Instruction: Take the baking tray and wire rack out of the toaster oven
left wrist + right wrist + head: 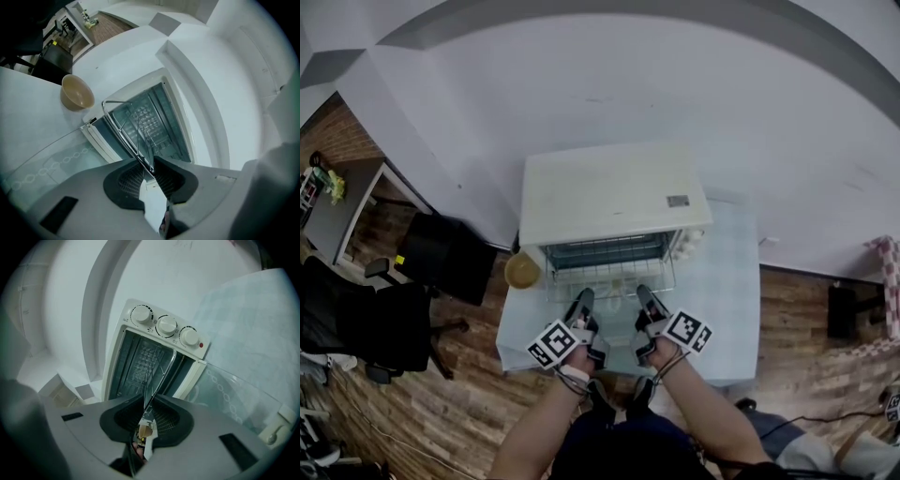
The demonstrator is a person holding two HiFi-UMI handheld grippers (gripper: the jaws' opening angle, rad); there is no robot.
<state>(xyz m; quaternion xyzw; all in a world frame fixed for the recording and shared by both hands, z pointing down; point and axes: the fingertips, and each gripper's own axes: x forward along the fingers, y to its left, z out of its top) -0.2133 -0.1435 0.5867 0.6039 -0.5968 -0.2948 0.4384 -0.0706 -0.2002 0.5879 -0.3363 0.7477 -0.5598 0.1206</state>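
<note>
A white toaster oven [614,192] stands on the table with its glass door [47,159] folded down toward me. The wire rack [609,274] sticks partway out of the opening, over the door. My left gripper [584,305] is shut on the rack's front wire near its left end, and the wire rack [126,126] runs from the left gripper [149,166] into the oven. My right gripper [645,302] is shut on the same front wire further right; the wire rack [154,376] sits pinched in the right gripper [149,401]. The oven's inside is dark and I cannot make out a baking tray.
A tan bowl [523,270] sits on the table just left of the oven, also in the left gripper view as the bowl [76,92]. Three knobs [166,326] line the oven's right side. A pale tablecloth [722,281] covers the table. Black chairs [441,253] stand to the left.
</note>
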